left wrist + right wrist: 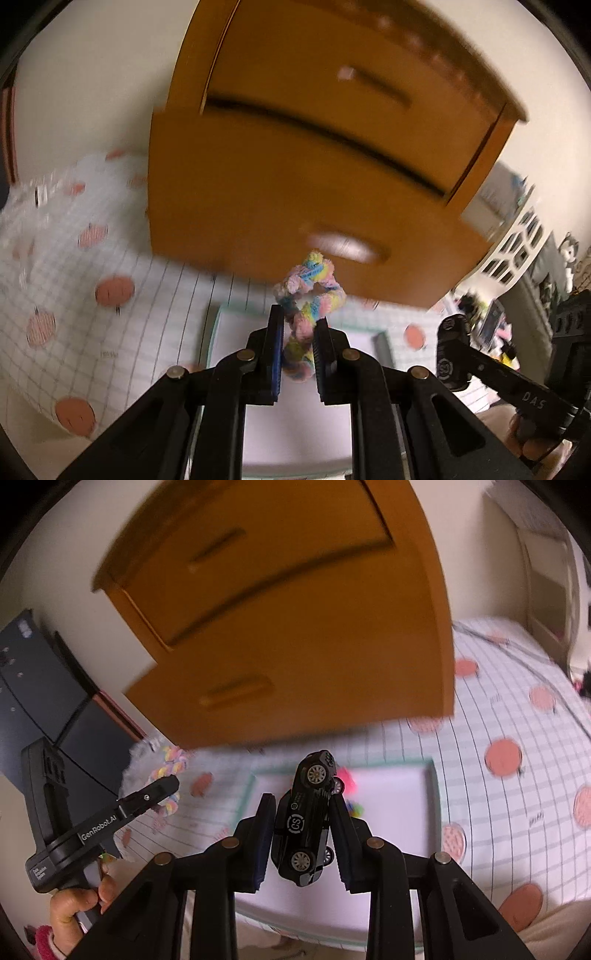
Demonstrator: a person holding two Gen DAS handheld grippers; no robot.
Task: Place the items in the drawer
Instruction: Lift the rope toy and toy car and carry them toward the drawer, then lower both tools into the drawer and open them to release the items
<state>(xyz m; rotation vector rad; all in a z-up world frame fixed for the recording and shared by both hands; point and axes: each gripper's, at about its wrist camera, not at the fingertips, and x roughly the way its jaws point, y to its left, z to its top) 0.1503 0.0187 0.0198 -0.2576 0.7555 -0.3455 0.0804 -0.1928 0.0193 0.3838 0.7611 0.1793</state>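
Observation:
My left gripper [298, 318] is shut on a fuzzy pastel pipe-cleaner twist [309, 295], which sticks up past the fingertips. My right gripper [302, 798] is shut on a black toy car [308, 818], held nose-up between the pads. Both hang above a shallow tray [382, 345] with a mint rim and pale lilac floor. Ahead stands a brown wooden drawer unit [295, 155] with two drawers; the lower drawer [258, 206] juts forward, its inside hidden. In the right wrist view the left gripper [173, 781] shows at the left, held by a hand [74, 904].
The drawer unit [295, 627] and the tray [436, 794] sit on a white checked cloth [517, 812] with salmon dots. Small bright toys [349, 786] lie in the tray. Dark panels [37, 686] stand at left; a white shelf [517, 243] with clutter stands at right.

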